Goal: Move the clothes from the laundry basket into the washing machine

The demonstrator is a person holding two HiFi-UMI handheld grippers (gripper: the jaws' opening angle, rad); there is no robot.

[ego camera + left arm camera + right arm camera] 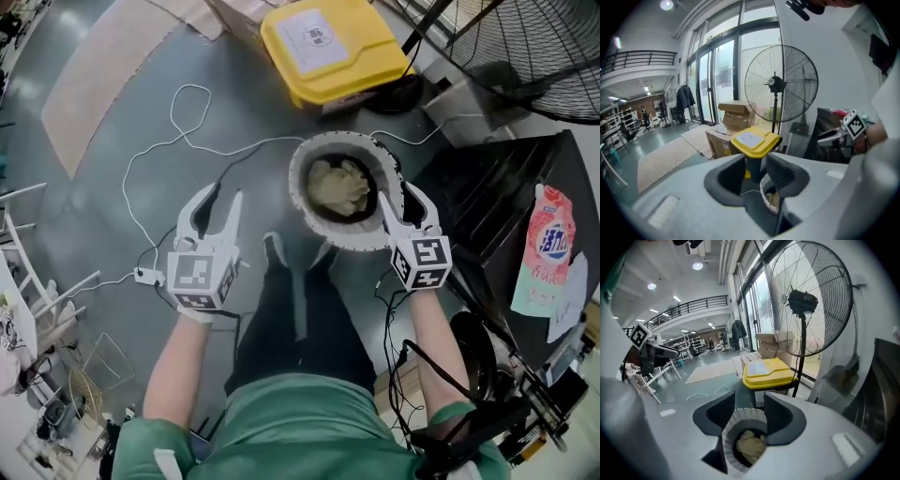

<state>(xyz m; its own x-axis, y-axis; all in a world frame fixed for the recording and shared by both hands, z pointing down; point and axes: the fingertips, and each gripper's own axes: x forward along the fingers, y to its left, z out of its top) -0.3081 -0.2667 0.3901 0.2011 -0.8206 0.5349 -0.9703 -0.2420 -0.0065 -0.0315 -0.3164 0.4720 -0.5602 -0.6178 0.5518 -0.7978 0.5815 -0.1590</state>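
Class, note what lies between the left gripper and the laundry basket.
Only bare grey floor separates left gripper and laundry basket, per the head view.

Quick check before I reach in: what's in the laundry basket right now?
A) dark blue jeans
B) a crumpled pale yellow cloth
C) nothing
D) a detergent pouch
B: both the head view and the right gripper view show a crumpled pale yellow cloth lying inside the white laundry basket.
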